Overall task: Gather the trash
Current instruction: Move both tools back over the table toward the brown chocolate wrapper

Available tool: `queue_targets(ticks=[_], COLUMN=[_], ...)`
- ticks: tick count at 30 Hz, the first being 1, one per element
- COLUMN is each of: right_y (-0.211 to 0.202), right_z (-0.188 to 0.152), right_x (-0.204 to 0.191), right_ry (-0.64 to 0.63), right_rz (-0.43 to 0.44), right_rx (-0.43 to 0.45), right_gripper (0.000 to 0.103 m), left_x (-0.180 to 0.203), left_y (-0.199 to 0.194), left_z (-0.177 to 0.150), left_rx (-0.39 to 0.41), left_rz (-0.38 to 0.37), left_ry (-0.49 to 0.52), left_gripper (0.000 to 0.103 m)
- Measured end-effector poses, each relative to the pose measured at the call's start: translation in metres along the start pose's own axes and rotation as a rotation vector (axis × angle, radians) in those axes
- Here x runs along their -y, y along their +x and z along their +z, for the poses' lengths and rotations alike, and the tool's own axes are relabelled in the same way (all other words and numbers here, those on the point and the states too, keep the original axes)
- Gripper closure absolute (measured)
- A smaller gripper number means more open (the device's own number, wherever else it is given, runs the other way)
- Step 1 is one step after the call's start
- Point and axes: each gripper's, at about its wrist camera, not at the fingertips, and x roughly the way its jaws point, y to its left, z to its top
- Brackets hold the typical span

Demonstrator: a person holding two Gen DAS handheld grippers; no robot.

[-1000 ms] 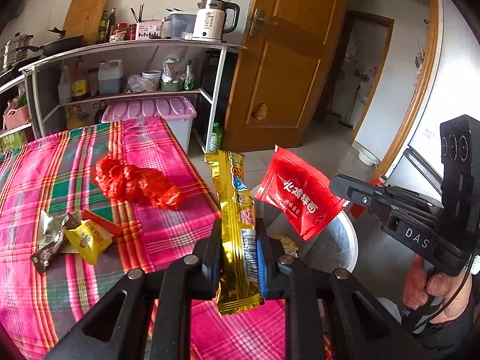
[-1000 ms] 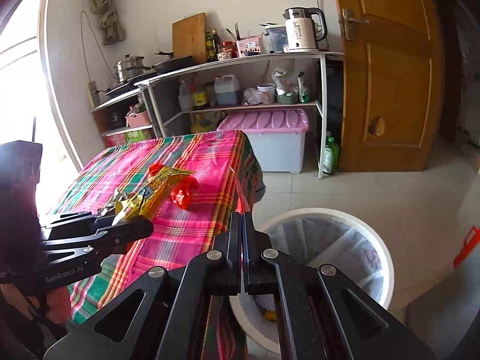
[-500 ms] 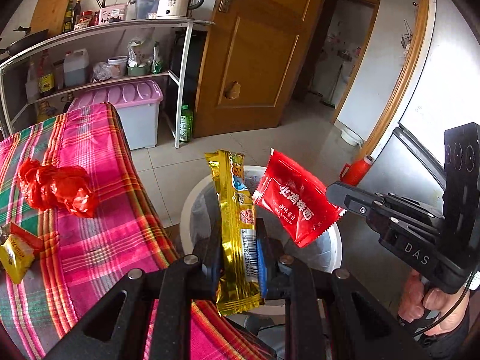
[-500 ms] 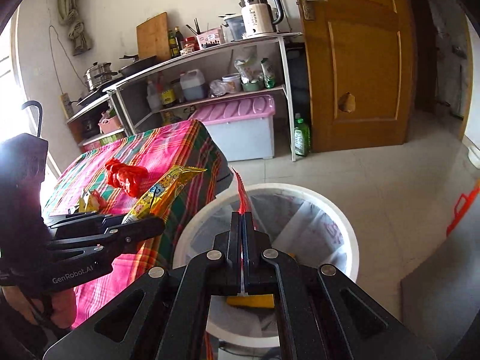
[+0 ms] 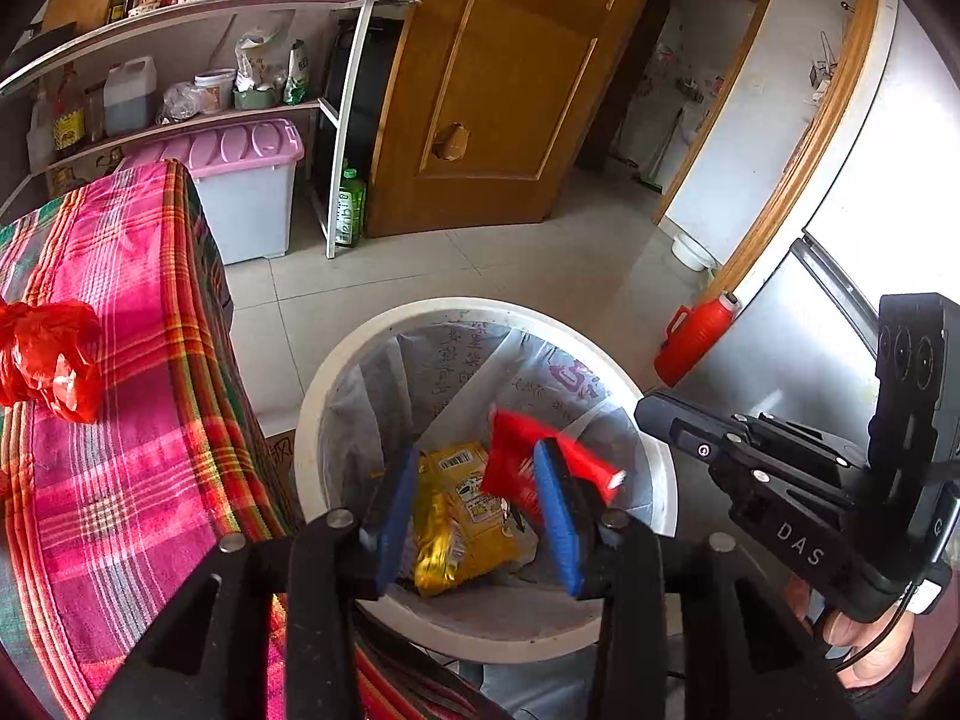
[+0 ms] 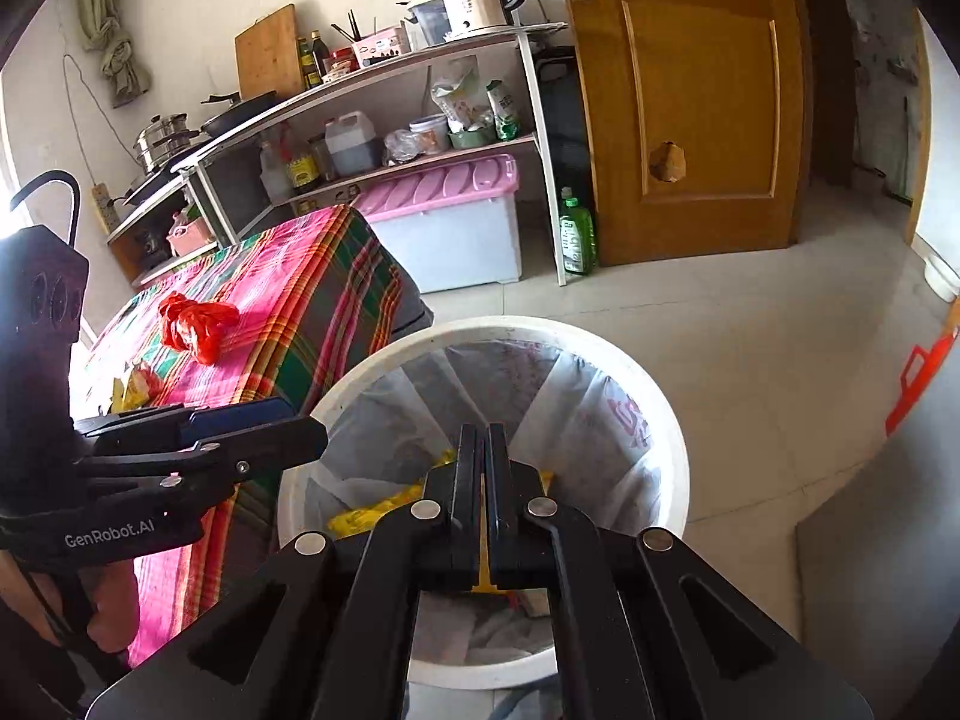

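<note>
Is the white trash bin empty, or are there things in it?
Not empty. The white trash bin holds a yellow wrapper and a red wrapper inside its liner.

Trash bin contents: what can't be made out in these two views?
- Left wrist: bin floor is partly hidden by the opening left claw; red wrapper is motion-blurred.
- Right wrist: right claw covers the bin's middle, red wrapper hidden.
- Liner print is too small.

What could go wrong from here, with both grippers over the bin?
1. The red packet is blurred close to the left gripper, whose jaws are opening; it may catch on a finger rather than land in the bin.
2. A red bag and wrappers lie on the table; they could be missed.
</note>
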Motion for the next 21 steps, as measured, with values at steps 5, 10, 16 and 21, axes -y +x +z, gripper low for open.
queue_targets(ticks=[5,10,16,21], right_y=[-0.005,-0.017,-0.030,-0.037], right_z=[0.001,0.003,0.005,0.007], right_x=[-0.001,-0.014,-0.038,-0.061], right_ry=[0.008,-0.004,-0.030,-0.056], right_rz=[0.005,0.020,0.065,0.102], right_rx=[0.014,0.042,0.073,0.090], right_gripper=[0.100,0.089,0.076,0.068], left_x=[-0.004,-0.012,-0.023,-0.039], left_y=[-0.013,-0.034,-0.066,-0.092], left_z=[0.000,-0.004,-0.011,-0.017], left_rx=[0.038,0.092,0.156,0.202], left_rz=[-0.006,0.007,0.039,0.081], left_ry=[-0.010,-0.030,-0.035,-0.048], left_gripper=[0.058,0.058,0.058,0.058])
